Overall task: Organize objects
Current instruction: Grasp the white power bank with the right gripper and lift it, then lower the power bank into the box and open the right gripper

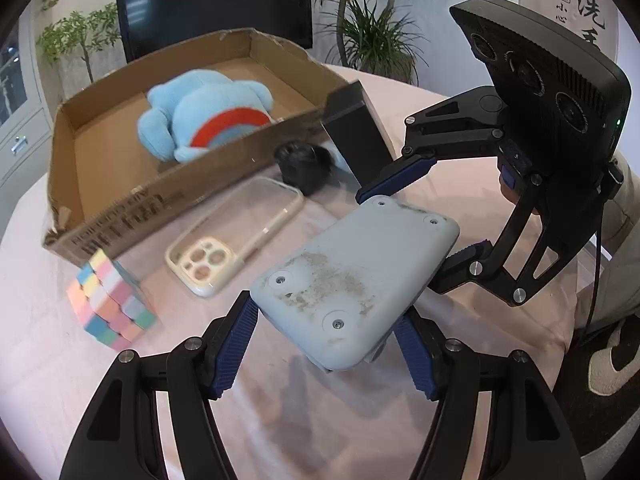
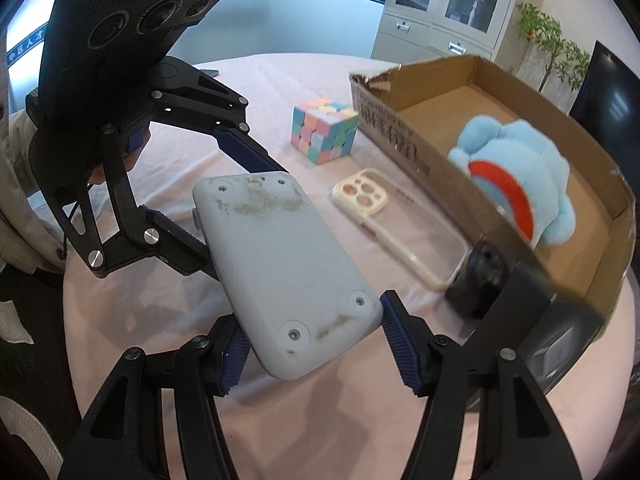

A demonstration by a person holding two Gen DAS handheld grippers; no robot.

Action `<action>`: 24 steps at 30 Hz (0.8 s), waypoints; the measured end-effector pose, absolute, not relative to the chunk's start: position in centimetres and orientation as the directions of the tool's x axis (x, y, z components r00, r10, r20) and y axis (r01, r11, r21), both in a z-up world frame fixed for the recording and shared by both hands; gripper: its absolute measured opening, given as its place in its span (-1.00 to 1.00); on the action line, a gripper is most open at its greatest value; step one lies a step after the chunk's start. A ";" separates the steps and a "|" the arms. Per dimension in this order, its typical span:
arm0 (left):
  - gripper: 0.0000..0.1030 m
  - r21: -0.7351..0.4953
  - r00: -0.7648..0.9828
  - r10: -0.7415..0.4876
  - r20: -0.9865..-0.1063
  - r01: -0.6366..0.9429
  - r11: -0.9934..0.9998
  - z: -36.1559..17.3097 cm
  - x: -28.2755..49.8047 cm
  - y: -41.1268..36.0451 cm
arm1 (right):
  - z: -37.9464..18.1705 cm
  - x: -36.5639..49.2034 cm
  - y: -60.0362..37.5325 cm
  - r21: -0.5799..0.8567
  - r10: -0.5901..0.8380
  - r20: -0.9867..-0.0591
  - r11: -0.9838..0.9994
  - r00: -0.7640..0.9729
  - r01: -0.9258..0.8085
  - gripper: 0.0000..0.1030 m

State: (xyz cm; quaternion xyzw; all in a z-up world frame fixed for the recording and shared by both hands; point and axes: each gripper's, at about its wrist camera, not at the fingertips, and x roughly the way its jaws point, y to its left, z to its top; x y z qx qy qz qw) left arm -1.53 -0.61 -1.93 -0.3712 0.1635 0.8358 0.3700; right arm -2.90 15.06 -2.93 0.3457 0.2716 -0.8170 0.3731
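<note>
Office room with cabinets, potted plants and a dark screen; round counter [image 1: 60,360] under a pale pink cloth.

Landmark: cardboard box [image 1: 132,208], open-topped, shallow, on the counter.

- Blue plush toy [image 1: 204,120]: inside the box. Judged as sorted.
- Pastel puzzle cube [image 1: 110,300]: on the cloth at the box's near corner, just outside it. Not sorted.
- Clear phone case [image 1: 236,236]: flat on the cloth, just outside the box's long printed wall. Not sorted.
- Small black round item [image 1: 302,166]: against that same wall; identity unclear.
- Dark rectangular box [image 1: 356,136]: at the far end of that wall.
- Grey slab-shaped device [image 1: 352,276]: raised off the cloth, well outside the box, screw side up, scuffed.

Left hand-held gripper [image 1: 326,348]: pinching one end of the grey device.
Right hand-held gripper [image 2: 316,348]: pinching the opposite end.

Progress, as judged: one item boxed, one in transit, several left on the cloth.
</note>
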 end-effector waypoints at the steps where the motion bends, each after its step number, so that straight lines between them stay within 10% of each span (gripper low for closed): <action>1: 0.31 0.001 -0.456 0.497 -0.738 -0.738 -0.675 -1.6 -1.7 -0.7 | -2.6 -3.0 14.9 -0.194 -0.421 -0.765 -0.572 -0.488 0.797 0.15; 18: 0.24 0.107 -0.578 0.463 -0.672 -0.695 -0.711 4.2 -6.6 -2.6 | 3.2 -8.3 12.5 -0.278 -0.444 -0.701 -0.551 -0.558 0.787 0.14; 24: -0.13 0.121 -0.591 0.459 -0.663 -0.690 -0.713 5.3 -8.8 -3.1 | 4.2 -10.7 11.2 -0.261 -0.467 -0.701 -0.535 -0.539 0.804 -0.24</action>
